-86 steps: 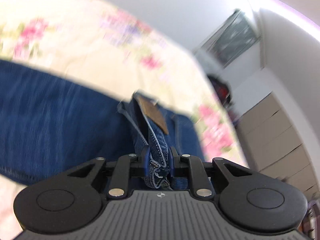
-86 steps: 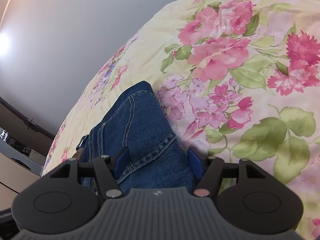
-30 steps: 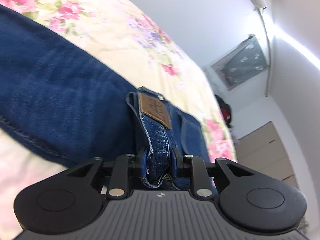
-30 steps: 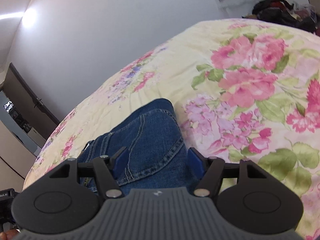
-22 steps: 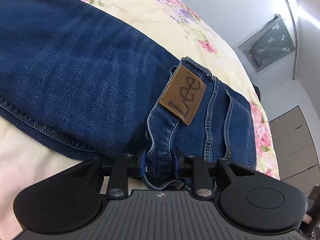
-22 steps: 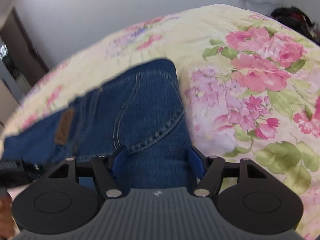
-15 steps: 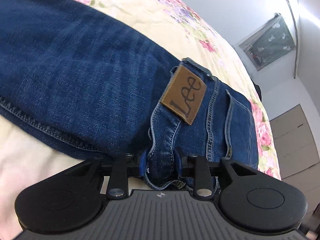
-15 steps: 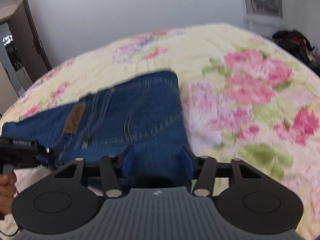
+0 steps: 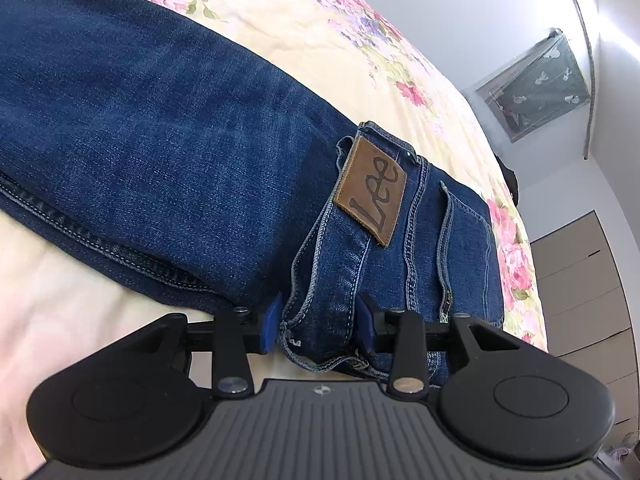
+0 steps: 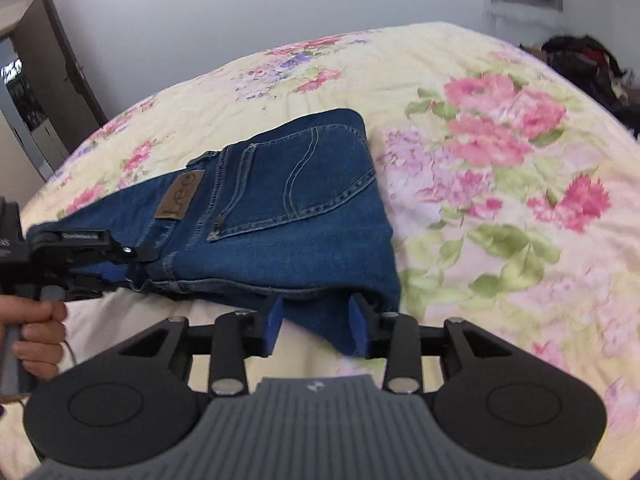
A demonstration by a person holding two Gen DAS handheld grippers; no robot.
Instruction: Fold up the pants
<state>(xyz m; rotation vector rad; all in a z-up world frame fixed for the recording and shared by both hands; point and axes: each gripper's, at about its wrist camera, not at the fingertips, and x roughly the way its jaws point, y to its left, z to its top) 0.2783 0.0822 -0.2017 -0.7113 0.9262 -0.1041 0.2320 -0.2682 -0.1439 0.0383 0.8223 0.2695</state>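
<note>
Dark blue jeans [image 9: 160, 152] with a brown Lee patch [image 9: 370, 190] lie folded on the flowered bed. My left gripper [image 9: 318, 322] is open, its blue pads on either side of the waistband edge. In the right wrist view the jeans [image 10: 280, 216] lie flat with the back pocket up. My right gripper [image 10: 314, 326] is open at the near right corner of the jeans, the fabric between its pads. The left gripper [image 10: 108, 268] shows there at the waistband, held by a hand.
The bed cover [image 10: 500, 184] is pale yellow with pink flowers. A pile of dark clothes [image 10: 584, 60] lies at the far right. A doorway [image 10: 28, 104] is at the left, a grey wardrobe [image 9: 580, 280] at the right.
The jeans have been laid down flat on the bed. My left gripper has opened off the waistband. My right gripper has drawn back to the jeans' near corner.
</note>
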